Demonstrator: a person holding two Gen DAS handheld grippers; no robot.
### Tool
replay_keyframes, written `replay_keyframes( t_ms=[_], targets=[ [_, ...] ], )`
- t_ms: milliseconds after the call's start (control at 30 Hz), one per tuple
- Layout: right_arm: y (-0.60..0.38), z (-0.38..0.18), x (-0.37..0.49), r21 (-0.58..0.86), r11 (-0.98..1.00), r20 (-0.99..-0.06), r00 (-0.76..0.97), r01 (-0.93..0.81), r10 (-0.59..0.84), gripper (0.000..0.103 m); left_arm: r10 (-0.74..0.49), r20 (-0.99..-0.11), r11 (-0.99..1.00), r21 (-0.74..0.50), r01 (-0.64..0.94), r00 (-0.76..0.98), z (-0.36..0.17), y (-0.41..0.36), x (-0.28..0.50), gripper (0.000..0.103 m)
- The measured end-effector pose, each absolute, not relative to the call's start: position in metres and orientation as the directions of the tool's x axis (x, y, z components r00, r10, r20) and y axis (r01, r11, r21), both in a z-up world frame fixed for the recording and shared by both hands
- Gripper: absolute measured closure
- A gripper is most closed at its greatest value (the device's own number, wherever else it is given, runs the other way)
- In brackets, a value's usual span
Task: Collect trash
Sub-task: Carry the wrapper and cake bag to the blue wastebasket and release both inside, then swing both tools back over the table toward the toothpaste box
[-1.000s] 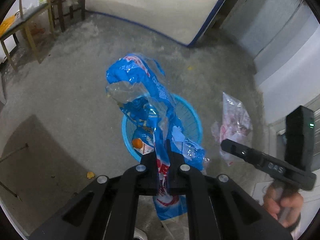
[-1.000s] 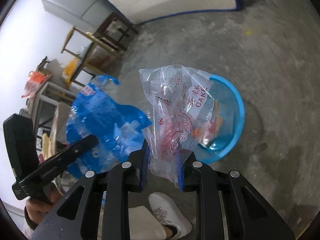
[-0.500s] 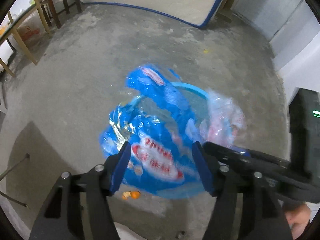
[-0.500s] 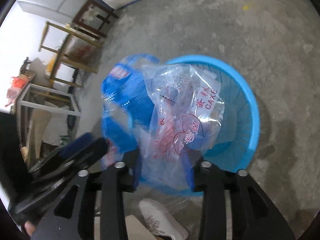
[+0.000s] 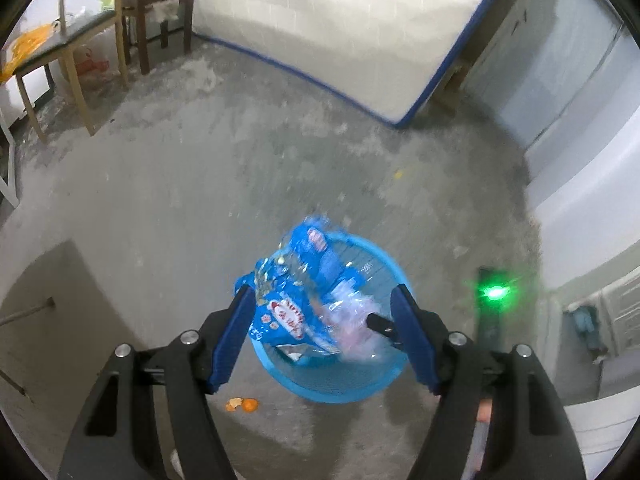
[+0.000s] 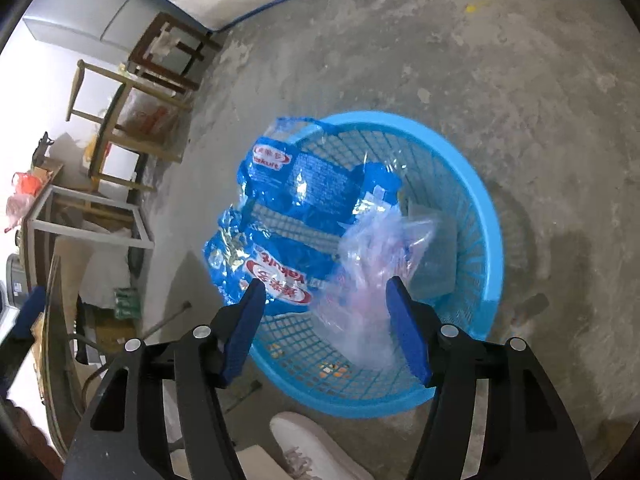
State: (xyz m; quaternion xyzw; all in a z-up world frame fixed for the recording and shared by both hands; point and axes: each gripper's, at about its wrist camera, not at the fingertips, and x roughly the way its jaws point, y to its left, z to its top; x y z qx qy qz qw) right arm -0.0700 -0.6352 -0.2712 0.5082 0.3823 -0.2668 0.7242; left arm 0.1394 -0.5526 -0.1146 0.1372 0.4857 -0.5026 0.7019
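Observation:
A round blue mesh basket (image 5: 344,394) (image 6: 476,208) stands on the concrete floor. A crumpled blue wrapper (image 5: 288,312) (image 6: 296,208) lies over its left rim and inside it. A clear bag with red print (image 5: 356,332) (image 6: 372,280) sits blurred in the basket beside the wrapper. My left gripper (image 5: 322,340) hangs above the basket, its jaws opening, nothing pressed between the pads. My right gripper (image 6: 326,326) is also above the basket with jaws opening; the clear bag shows between the pads but they do not press on it.
Orange peel bits (image 5: 242,405) lie on the floor left of the basket. A mattress (image 5: 320,20) leans on the far wall. Wooden tables and stools (image 5: 80,40) (image 6: 132,112) stand at the left. A white shoe (image 6: 316,448) is just below the basket.
Both grippers went from shut on their bags to open. The blue wrapper and the clear bag dropped into the basket. The right gripper came down closer to the basket.

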Motion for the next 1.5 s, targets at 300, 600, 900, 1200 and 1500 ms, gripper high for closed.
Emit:
replay_keyframes(
  t_ms=[300, 600, 900, 1200, 1500],
  targets=[
    [-0.638, -0.287, -0.023, 0.501, 0.410, -0.847, 0.529, 0.763, 0.051, 0.077, -0.733, -0.678, 0.407, -0.366, 0.837, 0.060, 0.008, -0.414, 0.162, 0.031],
    [-0.649, -0.365, 0.066, 0.428, 0.426, -0.902, 0.405, 0.797, 0.148, 0.090, -0.693, -0.593, 0.653, -0.277, 0.705, 0.410, 0.059, -0.202, 0.198, 0.027],
    [-0.664, -0.442, 0.070, 0.291, 0.306, -0.943, 0.217, 0.907, 0.254, 0.094, -0.538, -0.621, 0.829, -0.270, 0.489, 0.570, 0.047, -0.097, 0.213, 0.027],
    [-0.673, -0.413, 0.052, 0.308, 0.299, -0.946, 0.257, 0.903, 0.199, 0.074, -0.536, -0.634, 0.834, -0.294, 0.467, 0.558, 0.029, -0.078, 0.213, 0.026],
    [-0.653, -0.311, -0.001, 0.356, 0.382, -0.932, 0.356, 0.853, 0.071, 0.051, -0.554, -0.601, 0.828, -0.321, 0.460, 0.576, 0.034, -0.054, 0.199, 0.019]
  ],
)
